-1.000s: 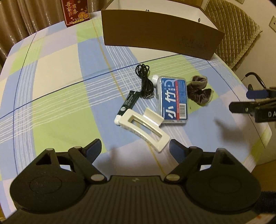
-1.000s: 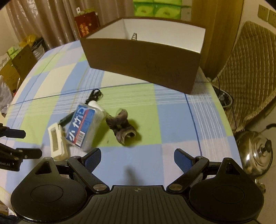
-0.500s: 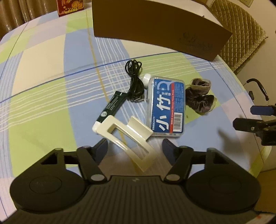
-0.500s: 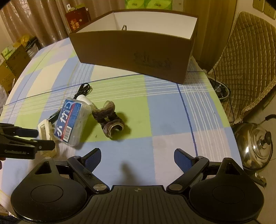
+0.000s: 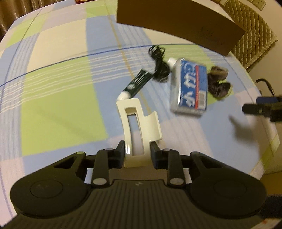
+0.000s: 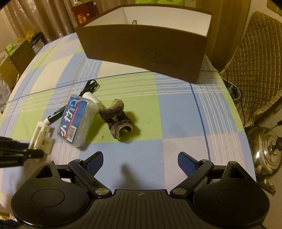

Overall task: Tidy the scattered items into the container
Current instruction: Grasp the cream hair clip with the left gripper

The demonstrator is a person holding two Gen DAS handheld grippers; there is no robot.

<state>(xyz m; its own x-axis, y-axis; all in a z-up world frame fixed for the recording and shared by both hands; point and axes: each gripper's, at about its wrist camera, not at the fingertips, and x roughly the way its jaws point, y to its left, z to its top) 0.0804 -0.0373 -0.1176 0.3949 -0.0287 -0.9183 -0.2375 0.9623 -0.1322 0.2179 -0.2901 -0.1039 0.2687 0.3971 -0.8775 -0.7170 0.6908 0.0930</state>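
The left gripper (image 5: 135, 152) is closing, its fingers (image 5: 120, 149) pressing both sides of the cream hair claw (image 5: 139, 126) at its near end. The claw lies on the checked tabletop (image 5: 58, 109), well short of the brown box (image 6: 146, 51). Beyond the claw are a dark tube (image 5: 136, 84), a black cable (image 5: 159, 70), a blue-labelled plastic case (image 5: 189, 88) and a brown scrunchie (image 6: 117, 121). The right gripper (image 6: 140, 162) hovers nearer than the scrunchie, fingers spread wide and empty.

A lived-in home room. A checked tablecloth (image 6: 158, 109) covers the table; a quilted chair (image 6: 259, 58) and steel kettle (image 6: 266, 151) sit at right. Curtains (image 6: 44, 15) and stacked cardboard boxes (image 6: 15, 58) fill the upper left.
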